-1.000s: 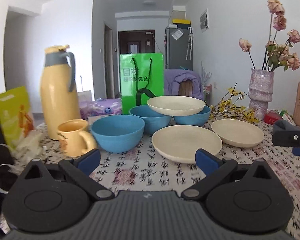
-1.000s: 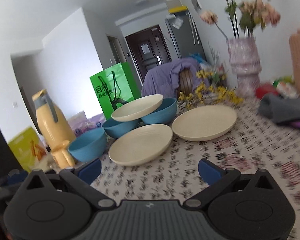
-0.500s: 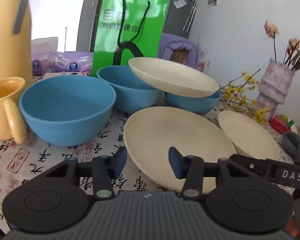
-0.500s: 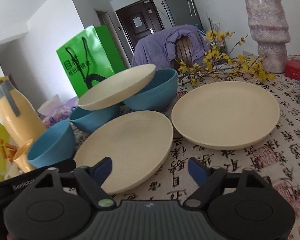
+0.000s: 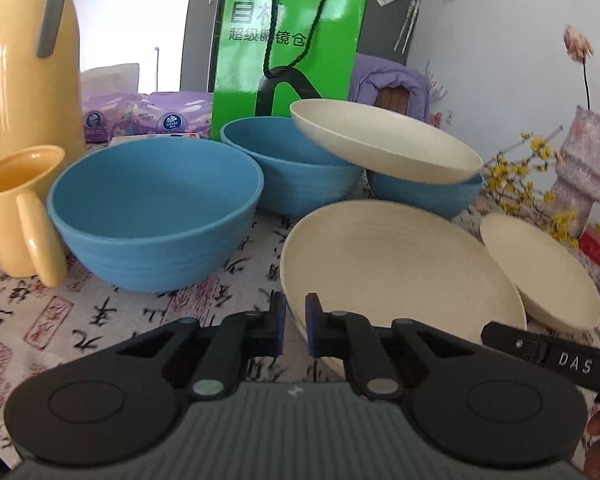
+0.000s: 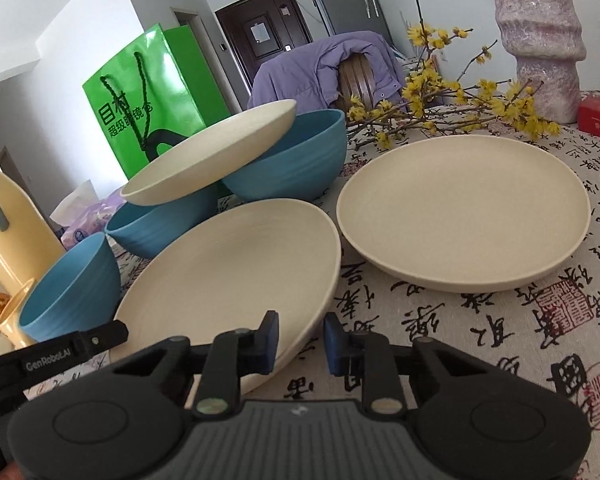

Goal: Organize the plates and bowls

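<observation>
left wrist view: on a table draped in a calligraphy-print cloth (image 5: 148, 312), the left gripper (image 5: 295, 330) has pinched down on the near rim of the middle cream plate (image 5: 396, 264), at about 7 o'clock on its edge, pads pressing the lip. in the right wrist view the right gripper (image 6: 301, 344) is closing over the same plate (image 6: 236, 276) at about 5 o'clock, rim between the pads but a gap showing on one side. a second cream plate (image 6: 464, 212) lies just beside it at 3 o'clock; a third (image 6: 212, 160) tilts across two blue bowls (image 6: 296, 164) at 12 o'clock, another blue bowl (image 5: 156, 216) at 9 o'clock. the lift looks best done level, both sides together, once the right pads seat, keeping clear of the tilted plate.
</observation>
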### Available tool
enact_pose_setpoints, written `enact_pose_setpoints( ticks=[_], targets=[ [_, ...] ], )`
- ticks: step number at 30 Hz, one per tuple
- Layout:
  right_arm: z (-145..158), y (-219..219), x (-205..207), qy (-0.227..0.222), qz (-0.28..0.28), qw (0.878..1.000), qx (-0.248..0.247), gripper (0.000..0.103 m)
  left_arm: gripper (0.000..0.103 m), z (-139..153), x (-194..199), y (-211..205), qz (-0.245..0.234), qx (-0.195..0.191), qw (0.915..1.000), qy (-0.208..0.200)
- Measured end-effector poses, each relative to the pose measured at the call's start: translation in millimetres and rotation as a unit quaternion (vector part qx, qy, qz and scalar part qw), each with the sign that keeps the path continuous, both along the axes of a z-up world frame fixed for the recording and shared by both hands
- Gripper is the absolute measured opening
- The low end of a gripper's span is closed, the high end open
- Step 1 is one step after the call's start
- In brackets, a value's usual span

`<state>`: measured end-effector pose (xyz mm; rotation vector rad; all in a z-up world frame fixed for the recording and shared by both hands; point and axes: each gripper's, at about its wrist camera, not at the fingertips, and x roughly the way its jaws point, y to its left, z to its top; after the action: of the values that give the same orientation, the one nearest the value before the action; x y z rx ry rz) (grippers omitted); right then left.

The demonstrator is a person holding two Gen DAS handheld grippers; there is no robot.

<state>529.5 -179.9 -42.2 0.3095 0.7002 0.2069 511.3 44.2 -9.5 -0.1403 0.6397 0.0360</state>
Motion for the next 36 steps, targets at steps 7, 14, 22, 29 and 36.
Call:
enact_pose_setpoints(
  ticks=[7, 14, 22, 29, 36],
  targets=[
    [15, -12, -75, -0.007, 0.048, 0.999, -0.018, 0.018, 0.011, 11, -104, -9, -0.019, 0.002, 0.9993, 0.033],
    [27, -12, -192, -0.026, 0.082, 0.996, -0.03, 0.018, 0.011, 21, -222, -19, 0.006, -0.005, 0.9997, 0.024],
    [38, -2, -266, -0.046, 0.091, 0.994, -0.033, 0.018, 0.011, 34, -295, -14, 0.02, 0.014, 0.9997, -0.005],
    [39, -2, -300, -0.045, 0.091, 0.994, -0.031, 0.018, 0.011, 40, -324, -14, 0.022, 0.011, 0.9996, -0.014],
    [39, -12, -317, -0.046, 0.087, 0.995, -0.031, 0.018, 0.011, 40, -337, -27, 0.018, 0.007, 0.9997, -0.018]
  ],
)
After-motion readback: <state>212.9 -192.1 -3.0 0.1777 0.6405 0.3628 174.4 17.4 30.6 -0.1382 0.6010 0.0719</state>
